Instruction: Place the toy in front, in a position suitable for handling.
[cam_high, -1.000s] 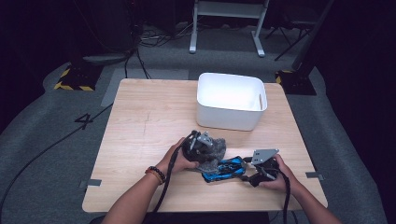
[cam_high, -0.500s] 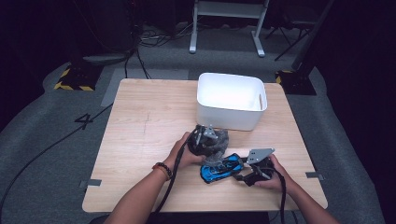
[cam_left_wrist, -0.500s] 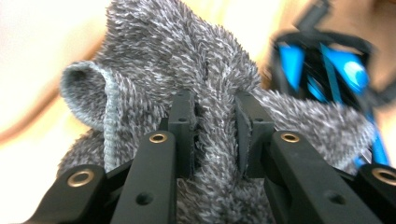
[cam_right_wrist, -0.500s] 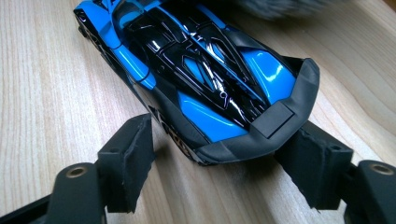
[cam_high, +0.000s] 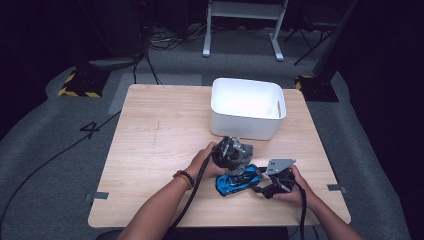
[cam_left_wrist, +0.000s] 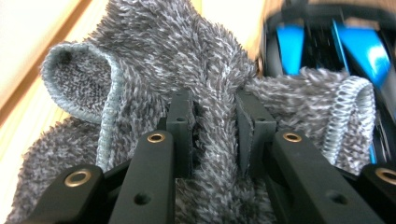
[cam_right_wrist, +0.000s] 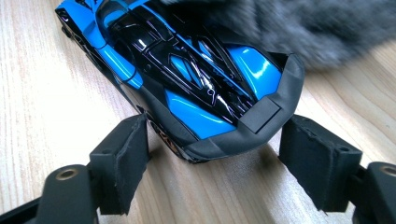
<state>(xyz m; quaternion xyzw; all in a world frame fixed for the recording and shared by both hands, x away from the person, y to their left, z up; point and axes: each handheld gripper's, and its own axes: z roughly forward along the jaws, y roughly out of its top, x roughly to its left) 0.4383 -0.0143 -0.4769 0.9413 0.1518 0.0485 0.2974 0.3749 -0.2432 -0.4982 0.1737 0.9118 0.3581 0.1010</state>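
A blue and black toy car (cam_high: 236, 180) lies on the wooden table (cam_high: 160, 130) near its front edge. A fuzzy grey cloth (cam_high: 243, 150) rests against the car's far side, and my left gripper (cam_high: 231, 153) is shut on it. In the left gripper view the jaws (cam_left_wrist: 215, 116) pinch a fold of the cloth (cam_left_wrist: 140, 56), with the car (cam_left_wrist: 355, 42) just beyond it. My right gripper (cam_high: 261, 186) stands open at the car's right end. In the right gripper view (cam_right_wrist: 215, 154) its pads flank the car's grey-edged end (cam_right_wrist: 187, 70), with the cloth (cam_right_wrist: 317, 28) beyond.
A white plastic bin (cam_high: 247, 107) stands just behind the cloth, towards the table's far right. The left half of the table is bare wood. Cables trail from both grippers over the front edge.
My left gripper has carried the grey cloth slightly to the right and farther back along the car. The right gripper has stayed at the car's end.
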